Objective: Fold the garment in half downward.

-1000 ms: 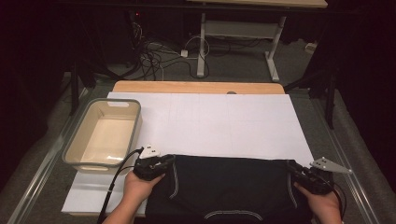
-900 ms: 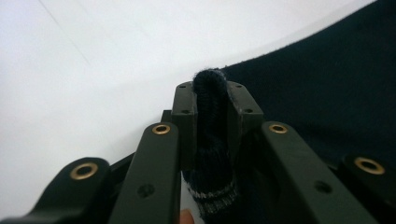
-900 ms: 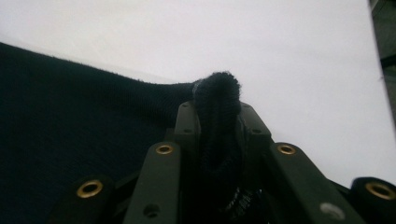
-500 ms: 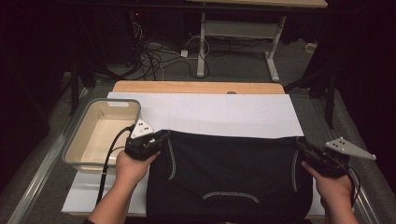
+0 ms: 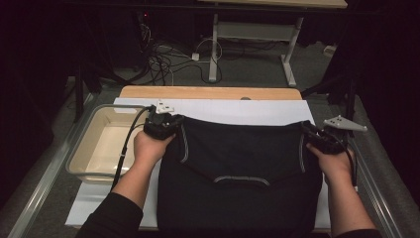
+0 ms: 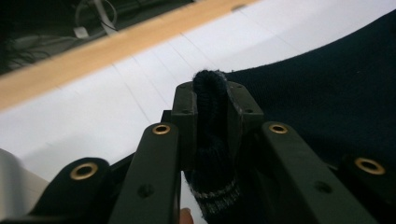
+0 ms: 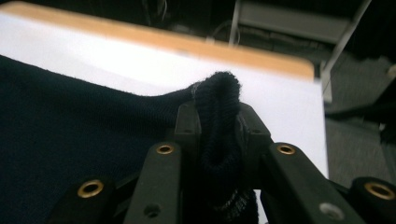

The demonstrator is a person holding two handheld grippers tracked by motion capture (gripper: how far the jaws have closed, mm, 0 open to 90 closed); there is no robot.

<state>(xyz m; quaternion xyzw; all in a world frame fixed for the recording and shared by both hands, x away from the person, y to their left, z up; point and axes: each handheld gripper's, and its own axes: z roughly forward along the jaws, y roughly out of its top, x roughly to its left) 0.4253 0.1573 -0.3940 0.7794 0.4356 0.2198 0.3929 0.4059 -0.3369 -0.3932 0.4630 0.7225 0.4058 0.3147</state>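
Observation:
A dark navy knitted garment (image 5: 237, 168) with pale trim lines hangs stretched between my two grippers above the white sheet (image 5: 237, 110). At the garment's upper left corner my left gripper (image 5: 166, 120) is shut on a bunched fold of the fabric (image 6: 211, 121). My right gripper (image 5: 311, 131) is shut on the upper right corner, where a wad of the knit (image 7: 219, 121) sticks out between its jaws. The lower part of the garment drapes toward the table's near edge.
A beige plastic bin (image 5: 99, 148) stands at the left of the table, close beside my left forearm. A wooden table edge (image 5: 208, 92) runs along the far side. Cables and a desk frame (image 5: 247, 34) lie on the floor beyond.
Both grippers have moved up and away from me, pulling the garment farther over the white sheet. More of the dark fabric is now spread out between them.

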